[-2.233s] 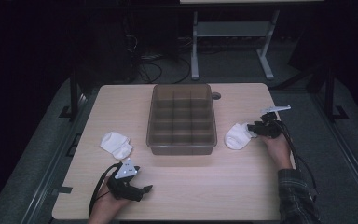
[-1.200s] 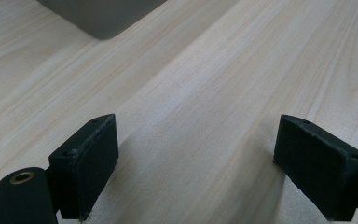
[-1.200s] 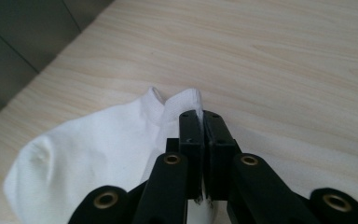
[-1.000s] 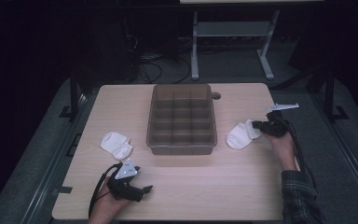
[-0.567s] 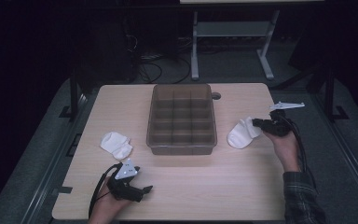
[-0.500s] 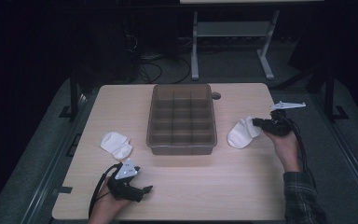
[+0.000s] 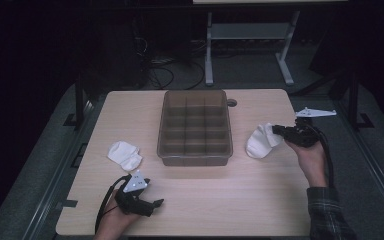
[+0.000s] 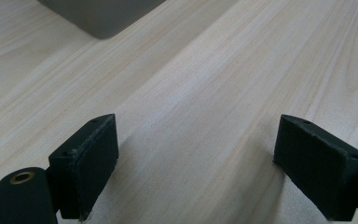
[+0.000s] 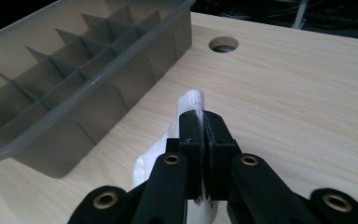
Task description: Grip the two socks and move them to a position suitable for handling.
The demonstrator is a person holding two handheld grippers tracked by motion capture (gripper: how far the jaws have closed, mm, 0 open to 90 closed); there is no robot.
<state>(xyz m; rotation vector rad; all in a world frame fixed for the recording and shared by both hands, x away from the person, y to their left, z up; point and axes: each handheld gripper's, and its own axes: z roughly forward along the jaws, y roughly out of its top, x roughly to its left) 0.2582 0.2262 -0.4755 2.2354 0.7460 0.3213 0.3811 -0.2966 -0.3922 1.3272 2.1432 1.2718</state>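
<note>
Our right claw (image 9: 200, 140) has its jaws pressed together on a fold of a white sock (image 7: 260, 141), the cloth pinched thin between the pads and a tuft poking out beyond them. In the high view this claw (image 7: 278, 130) sits to the right of the divided tray (image 7: 195, 155), and the sock hangs from it, its lower end near or touching the surface (image 7: 260, 200), just off the tray's right wall. We judge that the grip on one end lets the sock dangle free, so it can be carried over the tray's wall and lowered into a compartment.

Our left claw (image 8: 196, 154) stands wide open with nothing between its pads, only bare wood. From above it (image 7: 155, 204) rests in front of the tray's near-left corner, pointing along the surface. It seems parked there, waiting its turn while the right hand works.

A second white sock (image 7: 124, 154) lies crumpled on the surface to the left of the tray, apart from it and just beyond the left claw. We take it as that claw's likely target.

The tray is a translucent grey box split by thin walls into a grid of cells. Every cell we can see holds nothing.
</note>
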